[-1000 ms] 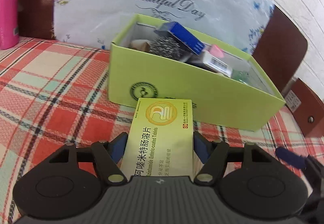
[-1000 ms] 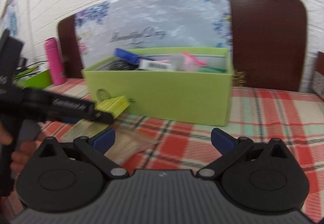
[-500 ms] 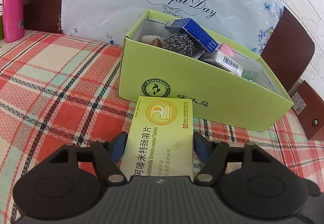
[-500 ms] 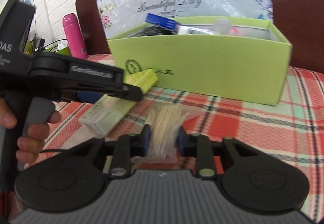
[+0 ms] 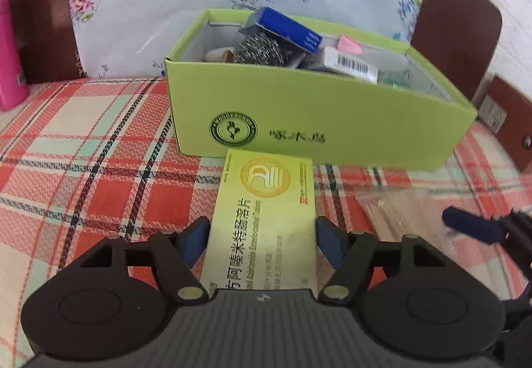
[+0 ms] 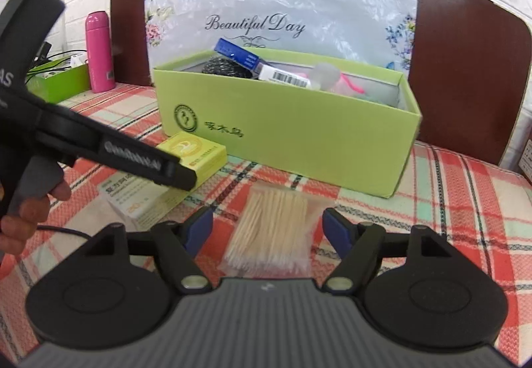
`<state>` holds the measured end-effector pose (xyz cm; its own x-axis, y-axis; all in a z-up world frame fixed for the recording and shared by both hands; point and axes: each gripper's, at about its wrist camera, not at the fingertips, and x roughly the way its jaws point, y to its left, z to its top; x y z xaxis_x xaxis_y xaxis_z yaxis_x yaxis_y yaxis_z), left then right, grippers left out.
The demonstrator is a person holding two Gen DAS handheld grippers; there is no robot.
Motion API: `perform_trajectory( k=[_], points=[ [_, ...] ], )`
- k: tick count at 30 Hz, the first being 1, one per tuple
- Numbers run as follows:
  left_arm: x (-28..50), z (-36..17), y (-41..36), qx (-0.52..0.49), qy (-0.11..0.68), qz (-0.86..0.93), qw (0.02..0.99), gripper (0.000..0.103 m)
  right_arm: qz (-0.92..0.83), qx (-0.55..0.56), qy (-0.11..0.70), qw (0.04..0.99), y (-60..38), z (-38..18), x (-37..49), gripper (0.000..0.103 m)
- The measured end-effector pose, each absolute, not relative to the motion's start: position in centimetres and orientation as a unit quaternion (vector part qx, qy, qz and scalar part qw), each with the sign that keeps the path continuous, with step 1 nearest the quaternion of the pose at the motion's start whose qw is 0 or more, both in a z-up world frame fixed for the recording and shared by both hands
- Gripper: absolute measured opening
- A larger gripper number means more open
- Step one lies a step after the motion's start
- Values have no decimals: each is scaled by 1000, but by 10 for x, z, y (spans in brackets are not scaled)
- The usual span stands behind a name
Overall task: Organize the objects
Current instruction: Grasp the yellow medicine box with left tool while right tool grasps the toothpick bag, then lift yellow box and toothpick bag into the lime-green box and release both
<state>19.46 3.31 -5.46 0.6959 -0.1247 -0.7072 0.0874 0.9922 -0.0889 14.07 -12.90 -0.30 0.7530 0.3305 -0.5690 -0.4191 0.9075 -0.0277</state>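
My left tongs (image 5: 262, 243) have closed on the yellow carton (image 5: 266, 211), their blue pads pressing both long sides of it, and it points toward the green box (image 5: 299, 115), its far end just short of the front wall. My right tongs (image 6: 266, 231) stand wide apart, holding nothing; the bag of toothpicks (image 6: 271, 228) lies flat on the plaid cloth (image 6: 449, 201) between the pads, touching neither. In the left view that bag (image 5: 399, 211) shows blurred to the right of the carton, with one right pad (image 5: 472, 228) beside it. In the right view the carton (image 6: 196, 151) sticks out past the left tongs' black arm, and a pale second carton (image 6: 139, 201) lies on the cloth under it. Beyond, the green box stands open on the cloth, holding a steel scourer (image 5: 259, 50), a blue box (image 5: 286, 28) leaning on top, a white barcoded pack (image 5: 352, 63) and something pink (image 5: 349, 45). A printed bag (image 6: 266, 12) stands behind against the brown headboard (image 6: 465, 75). Far left stands a pink flask (image 6: 99, 52).
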Motion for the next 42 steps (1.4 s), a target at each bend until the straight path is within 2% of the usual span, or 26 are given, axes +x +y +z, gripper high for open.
perform_trajectory(
  k=[3, 6, 8, 10, 13, 26, 32, 42],
  points=[
    [193, -58, 23, 16, 385, -57, 921, 73, 193, -80, 305, 929, -127, -9, 145, 71],
    [192, -59, 22, 20, 381, -64, 922, 74, 199, -61, 320, 924, -130, -15, 150, 54],
    [191, -60, 22, 16, 375, -69, 924, 68, 205, -58, 316, 924, -130, -15, 149, 43],
    [191, -59, 22, 9, 370, -77, 926, 68, 212, -57, 312, 925, -129, -15, 147, 28],
    [188, -53, 21, -19, 361, -108, 926, 68, 220, -42, 306, 925, -131, -12, 146, 23],
    [155, 13, 28, -123, 245, -119, 954, 68, 211, 5, 198, 957, -156, 48, 122, 22],
    [166, 40, 20, -149, 199, -126, 961, 68, 187, 15, 155, 970, -165, 76, 130, 22],
    [219, 34, 6, -175, 148, -128, 965, 68, 137, -21, 119, 983, -164, 85, 190, 22]
  ],
)
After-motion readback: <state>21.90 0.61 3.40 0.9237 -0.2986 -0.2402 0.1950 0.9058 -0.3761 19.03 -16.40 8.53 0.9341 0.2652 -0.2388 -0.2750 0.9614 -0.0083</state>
